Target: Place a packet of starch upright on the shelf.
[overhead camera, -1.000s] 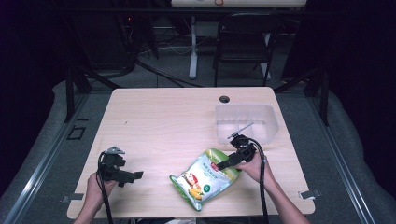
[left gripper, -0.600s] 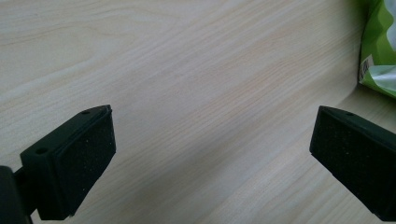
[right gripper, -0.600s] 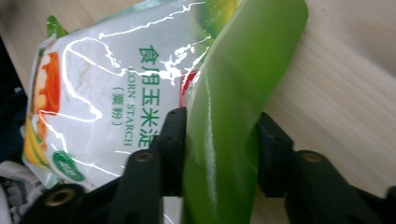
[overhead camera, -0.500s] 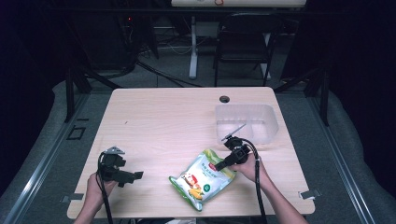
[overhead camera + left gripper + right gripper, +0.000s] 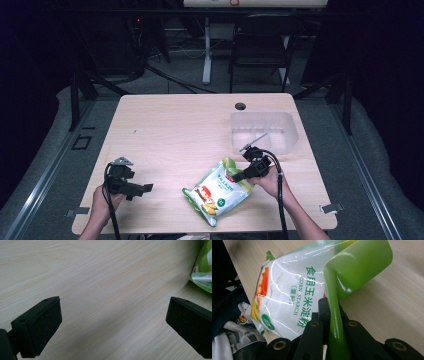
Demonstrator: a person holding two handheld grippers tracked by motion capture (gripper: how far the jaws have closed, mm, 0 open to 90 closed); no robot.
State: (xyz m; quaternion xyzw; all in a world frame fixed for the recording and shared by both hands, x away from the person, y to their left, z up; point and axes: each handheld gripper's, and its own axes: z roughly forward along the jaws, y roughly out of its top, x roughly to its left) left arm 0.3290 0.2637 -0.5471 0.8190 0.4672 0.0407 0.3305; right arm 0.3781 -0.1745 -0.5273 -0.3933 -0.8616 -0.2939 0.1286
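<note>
The right claw (image 5: 239, 176) had just been closing and pinched the green edge of the bag (image 5: 218, 191), which lay on the surface (image 5: 175, 130) near its front edge, below the tub (image 5: 263, 131). The left claw (image 5: 142, 189) hung spread above bare wood, well apart from the bag

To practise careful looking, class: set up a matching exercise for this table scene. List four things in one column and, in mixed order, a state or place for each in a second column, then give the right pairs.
Things:
1. Left tool
2. Right tool
3. Clear tub
4. Starch bag

States or places:
A. lies flat on the table's near edge
B. jaws wide apart over bare wood
C. stands at the table's far right side
D. clamped on a green bag edge

Pairs: 1-B, 2-D, 3-C, 4-A
</note>
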